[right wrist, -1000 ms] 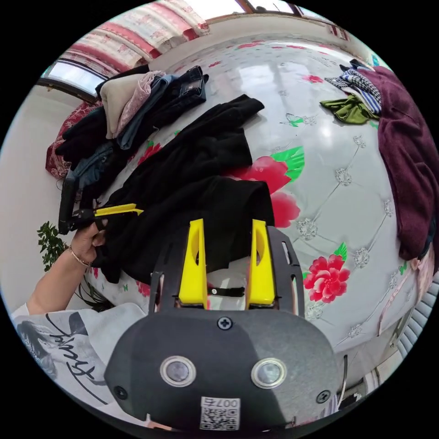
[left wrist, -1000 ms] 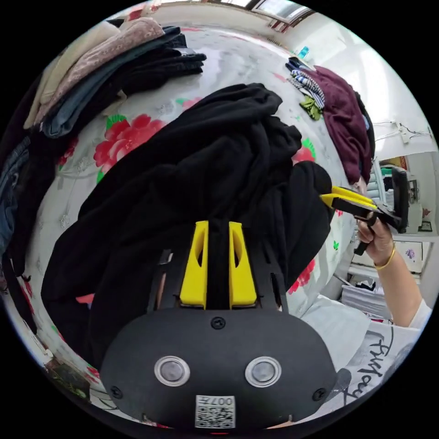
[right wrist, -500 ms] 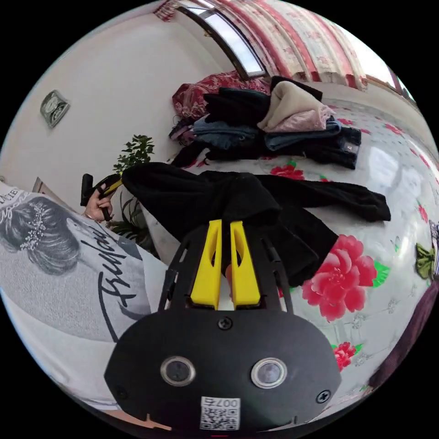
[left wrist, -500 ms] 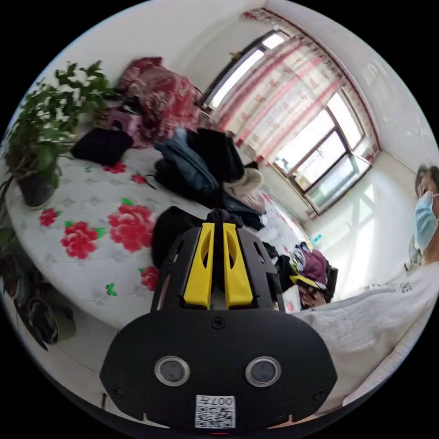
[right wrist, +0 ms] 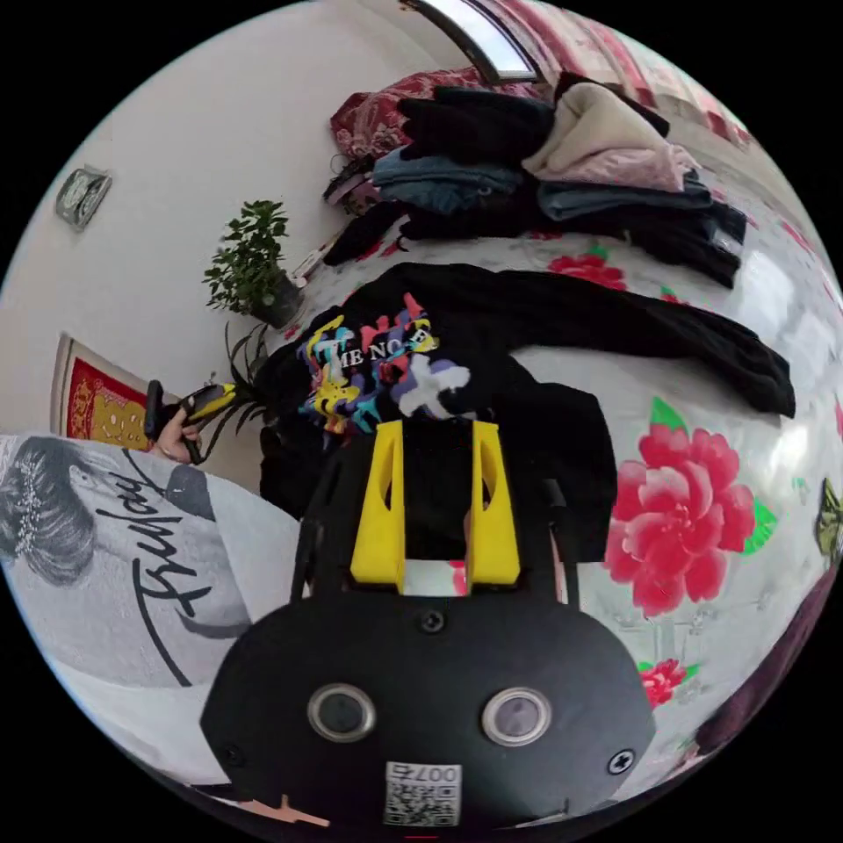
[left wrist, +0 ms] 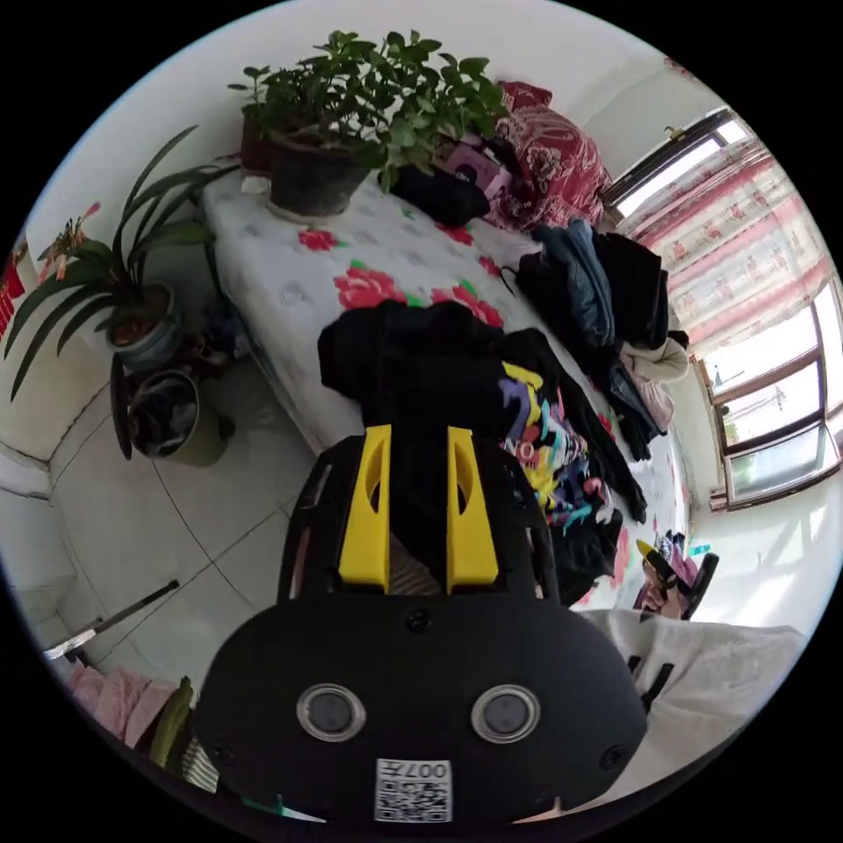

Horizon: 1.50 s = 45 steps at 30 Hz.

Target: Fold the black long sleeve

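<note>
Two hand-held grippers spreading the black long sleeve on the bed

Nearest the lens, the right hand-held gripper (right wrist: 436, 439) has its jaws parted with black cloth lying between them; whether they press on it I cannot tell. The left hand-held gripper (left wrist: 417, 439) looks the same, jaws apart around dark fabric, grip unclear. Beyond them the black long sleeve (right wrist: 527, 351) lies print-up across the flowered bed (right wrist: 702, 421), one sleeve stretched out toward the far side, hem near the bed's edge. Laying it well, I judge, means pulling both corners evenly so the body flattens without creases before any fold. Farther off sit a stack of folded clothes (right wrist: 562, 167) and a potted plant (left wrist: 351, 105).
</note>
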Motion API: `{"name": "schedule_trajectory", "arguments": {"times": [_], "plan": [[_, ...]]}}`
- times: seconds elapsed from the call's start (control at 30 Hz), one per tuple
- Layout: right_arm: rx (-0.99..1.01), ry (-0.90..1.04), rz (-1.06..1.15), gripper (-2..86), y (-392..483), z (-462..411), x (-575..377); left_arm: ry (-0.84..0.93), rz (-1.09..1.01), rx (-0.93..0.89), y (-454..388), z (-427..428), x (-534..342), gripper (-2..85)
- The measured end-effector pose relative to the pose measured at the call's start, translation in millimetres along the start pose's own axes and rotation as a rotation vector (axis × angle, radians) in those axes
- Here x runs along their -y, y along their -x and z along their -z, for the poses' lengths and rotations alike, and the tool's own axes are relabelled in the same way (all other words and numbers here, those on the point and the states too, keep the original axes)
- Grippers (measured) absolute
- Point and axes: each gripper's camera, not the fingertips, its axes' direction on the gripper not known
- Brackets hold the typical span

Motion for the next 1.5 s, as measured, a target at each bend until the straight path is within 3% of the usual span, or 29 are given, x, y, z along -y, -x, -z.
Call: {"name": "schedule_trajectory", "arguments": {"times": [0.07,0.3,0.53,0.63,0.77,0.87,1.03,1.23,1.4,1.5], "plan": [[-0.113,-0.001,-0.174,11.3,-56,25,-10,0.136,0.002,-0.036,8,-22,-29,12.3],[-0.197,0.093,-0.277,12.3,-111,32,-12,0.443,0.153,-0.253,40,-96,-103,17.6],[-0.214,0.146,-0.338,4.3,-90,38,-4,0.737,0.065,-0.442,43,-158,-96,6.7],[-0.004,0.103,-0.331,1.7,-79,75,-1,0.653,0.014,-0.599,42,-142,-71,5.8],[0.474,-0.331,-0.351,0.4,-71,203,-2,0.374,-0.122,-0.900,33,-65,0,5.4],[0.568,-0.559,-0.205,0.2,-32,314,15,0.170,-0.322,-0.991,13,10,58,5.4],[0.465,-0.782,0.142,0.1,97,492,43,-0.089,-0.623,-1.133,-37,135,118,5.4],[0.307,-1.141,0.485,0.2,250,659,-27,-0.324,-0.932,-1.223,-73,264,95,5.8],[0.237,-1.140,0.515,0.3,294,701,-89,-0.240,-1.003,-1.241,-80,253,62,5.9],[0.157,-0.988,0.347,0.2,278,678,-107,-0.070,-0.938,-1.210,-77,190,48,5.9]]}}
